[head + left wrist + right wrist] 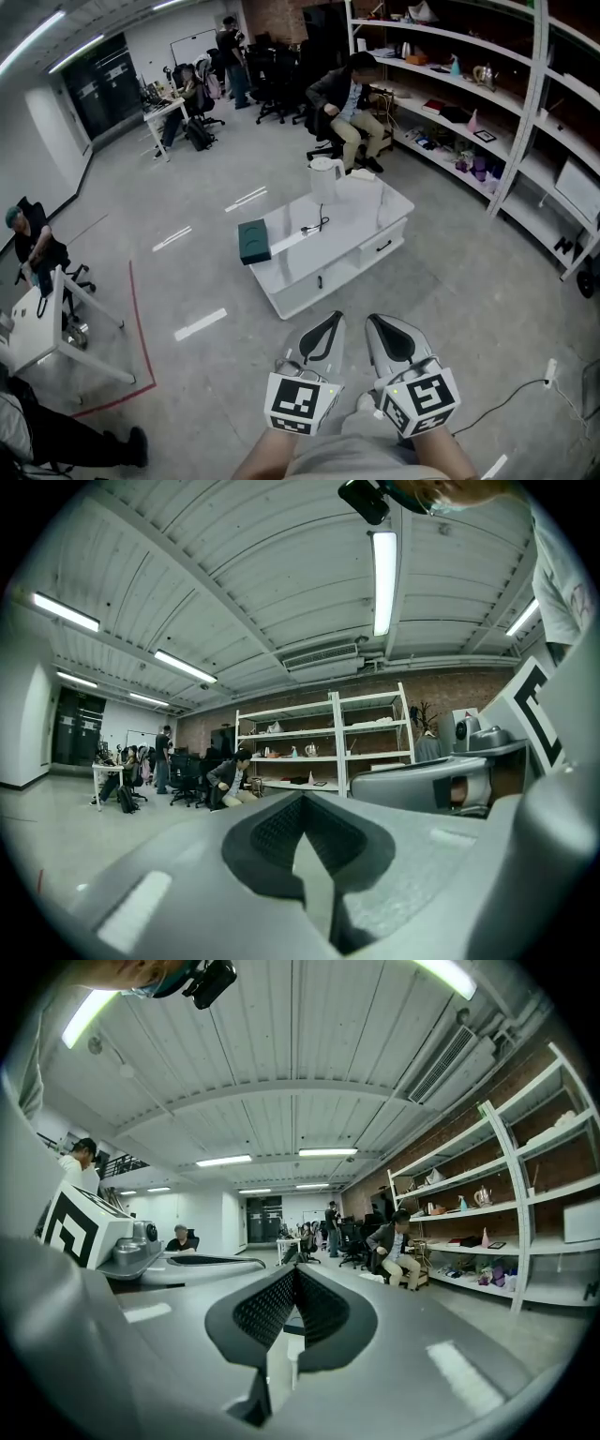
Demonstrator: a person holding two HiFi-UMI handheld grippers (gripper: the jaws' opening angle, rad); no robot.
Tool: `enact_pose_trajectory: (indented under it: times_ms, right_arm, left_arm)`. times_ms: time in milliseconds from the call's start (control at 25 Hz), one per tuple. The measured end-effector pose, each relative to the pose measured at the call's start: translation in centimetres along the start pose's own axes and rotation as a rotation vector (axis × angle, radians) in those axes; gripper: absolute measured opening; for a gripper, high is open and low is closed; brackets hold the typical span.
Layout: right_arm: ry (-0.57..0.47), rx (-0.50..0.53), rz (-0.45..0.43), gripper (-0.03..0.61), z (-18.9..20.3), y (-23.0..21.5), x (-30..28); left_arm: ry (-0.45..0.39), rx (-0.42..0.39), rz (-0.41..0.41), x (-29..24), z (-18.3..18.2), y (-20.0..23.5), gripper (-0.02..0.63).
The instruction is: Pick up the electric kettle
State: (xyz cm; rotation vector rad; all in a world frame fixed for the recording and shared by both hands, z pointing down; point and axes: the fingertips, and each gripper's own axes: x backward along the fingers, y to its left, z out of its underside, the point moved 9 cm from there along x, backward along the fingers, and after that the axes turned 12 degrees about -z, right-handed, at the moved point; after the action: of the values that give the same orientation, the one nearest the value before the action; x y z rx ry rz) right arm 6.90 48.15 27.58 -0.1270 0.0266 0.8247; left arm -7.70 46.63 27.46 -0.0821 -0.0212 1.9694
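The desk (375,246), low and white, stands on the floor at twelve o'clock from both grippers, well apart from them; the kettle (324,178), white, stands upright at the desk's far corner, about eleven o'clock on its top; a dark green box (253,241) lies at the desk's nine o'clock end, and a black cable (315,226) lies near the middle, between box and kettle; a white block (367,193) stands at about one o'clock on the top, near the kettle but not touching it. The left gripper (332,319) and right gripper (376,322) are held side by side at six o'clock in the head view, both pointing toward the desk, marker cubes toward the person; neither touches anything. In the left gripper view the left fingers (269,834) are pressed together with nothing between them; in the right gripper view the right fingers (260,1309) are likewise together and hold nothing. Shelves (531,103) run along the wall at two o'clock; a person (345,101) sits in front of them at twelve o'clock, beyond the kettle; a red line (141,323) marks the floor at nine o'clock.
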Motion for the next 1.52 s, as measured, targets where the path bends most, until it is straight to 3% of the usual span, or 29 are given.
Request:
enact_pose_trajectory:
  times_ms: [400, 640, 1040, 1520]
  right_arm:
    - [0.016, -0.015, -0.092, 0.02, -1.8, -10.9, -4.2]
    - [0.032, -0.018, -0.115, 0.02, -1.5, -15.6, -6.4]
    - [0.044, -0.041, -0.132, 0.02, -1.9, -20.2, -10.2]
    - [0.065, -0.062, -0.083, 0.02, -2.5, -25.5, -18.1]
  left_arm:
    - [-0.018, 0.0, -0.071, -10.6, -1.4, -1.3, 0.0]
    - [-0.002, 0.016, -0.119, -14.7, -0.4, -1.3, 0.0]
    - [0.012, 0.017, -0.128, -20.3, -0.5, 0.1, 0.0]
    - [0.034, 0.034, -0.099, -28.8, -0.1, 6.0, 0.0]
